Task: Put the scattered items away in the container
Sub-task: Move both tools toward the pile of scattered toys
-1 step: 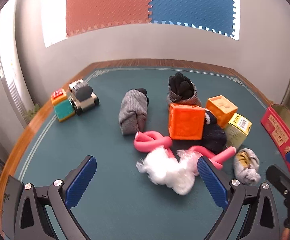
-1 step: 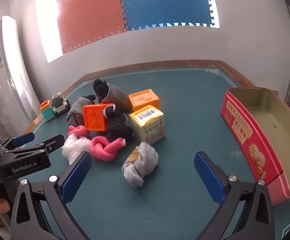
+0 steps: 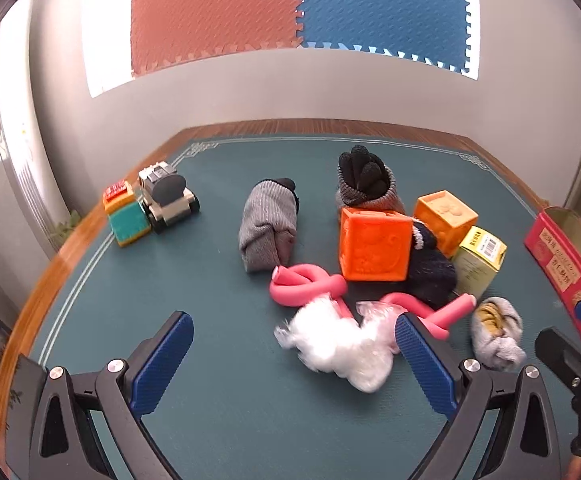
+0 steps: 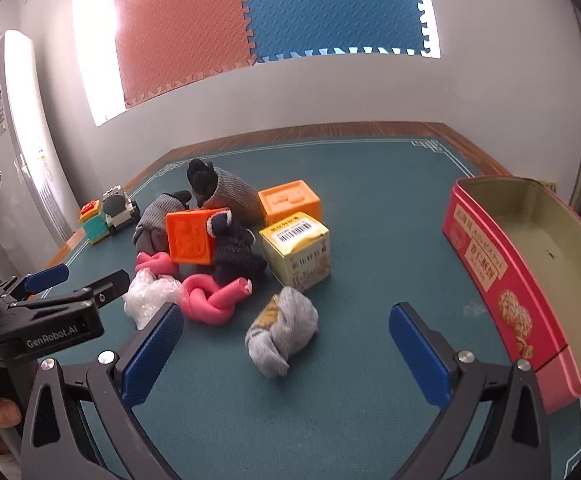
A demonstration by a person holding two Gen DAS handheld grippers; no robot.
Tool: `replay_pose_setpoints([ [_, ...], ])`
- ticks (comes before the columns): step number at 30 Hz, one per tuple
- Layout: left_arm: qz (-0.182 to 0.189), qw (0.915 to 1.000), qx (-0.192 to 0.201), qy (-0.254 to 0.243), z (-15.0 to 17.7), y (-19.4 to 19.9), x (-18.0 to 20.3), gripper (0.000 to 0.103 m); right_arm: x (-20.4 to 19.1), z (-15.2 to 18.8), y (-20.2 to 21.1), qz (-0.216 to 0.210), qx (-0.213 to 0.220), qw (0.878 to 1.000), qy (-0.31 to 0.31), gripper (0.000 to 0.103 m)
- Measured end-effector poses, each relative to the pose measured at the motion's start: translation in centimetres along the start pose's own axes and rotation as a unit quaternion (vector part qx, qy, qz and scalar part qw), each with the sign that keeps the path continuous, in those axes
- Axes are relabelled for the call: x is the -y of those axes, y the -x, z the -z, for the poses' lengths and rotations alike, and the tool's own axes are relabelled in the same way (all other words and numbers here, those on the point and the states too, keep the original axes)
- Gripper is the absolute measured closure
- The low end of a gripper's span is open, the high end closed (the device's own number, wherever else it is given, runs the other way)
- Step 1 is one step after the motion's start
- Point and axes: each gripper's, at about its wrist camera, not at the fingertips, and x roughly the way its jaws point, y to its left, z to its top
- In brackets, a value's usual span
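Nothing has moved: the grey sock ball (image 4: 282, 330) lies between the open right tongs (image 4: 284, 346).

Matt teal felt-like cloth over table top (image 4: 370, 400); glossy varnished wood at table edge (image 3: 70, 248).
Metal biscuit tin (image 4: 490, 264): glossy red printed outside, dull pale-gold inside.
Ribbed grey knit on rolled sock (image 3: 266, 228); fuzzy dark knit on navy sock (image 4: 234, 252); soft grey cloth on balled sock (image 4: 286, 328).
Smooth matt rubbery plastic, embossed faces, on orange cube (image 3: 372, 246).
Printed yellow cardboard box (image 4: 296, 254), slight sheen.
Pink foam tube (image 4: 210, 300), matt.
Crinkled clear plastic bag (image 3: 342, 344), shiny.
Textured blue pads, black plastic frame, on right gripper (image 4: 286, 354) and left gripper (image 3: 294, 364).
Pebbled foam wall mats (image 3: 290, 4).
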Motion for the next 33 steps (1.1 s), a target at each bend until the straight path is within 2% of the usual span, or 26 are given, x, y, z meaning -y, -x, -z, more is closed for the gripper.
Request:
replay_pose_setpoints([
  [5, 0.018, 0.9995, -0.025, 0.01, -0.2, -1.8, -1.7, 0.001, 1.8, 0.8, -1.1, 0.004, -0.023, 1.0, -0.008, 0.0],
  [6, 0.018, 0.9992, -0.035, 0.009, -0.6, -2.6, -2.2, 0.001, 1.1, 0.6, -1.3, 0.013, -0.025, 1.0, 0.003, 0.0],
  [11, -0.004, 0.9998, -0.008, -0.02, 0.7, -2.2, -0.1, 0.001, 0.9, 0.4, -2.0, 0.022, -0.024, 0.999, 0.002, 0.0],
  [13, -0.003, 0.9997, -0.013, -0.022, 1.2, -2.8, -0.2, 0.001, 0.6, 1.1, -2.4, 0.025, -0.017, 1.0, 0.004, 0.0],
  [23, 0.014, 0.9998, -0.013, 0.002, 1.6, -3.2, -1.9, 0.001, 0.8, 1.4, -2.2, 0.02, -0.015, 1.0, 0.004, 0.0],
  [27, 0.06, 0.9982, -0.01, 0.0, 1.6, -3.0, -1.3, 0.001, 0.9, 1.4, -2.1, 0.013, -0.014, 1.0, 0.002, 0.0],
  [33, 0.093, 0.9955, -0.017, -0.009, 1.9, -3.4, -0.5, 0.001, 0.7, 1.3, -2.1, 0.013, -0.012, 1.0, 0.005, 0.001],
])
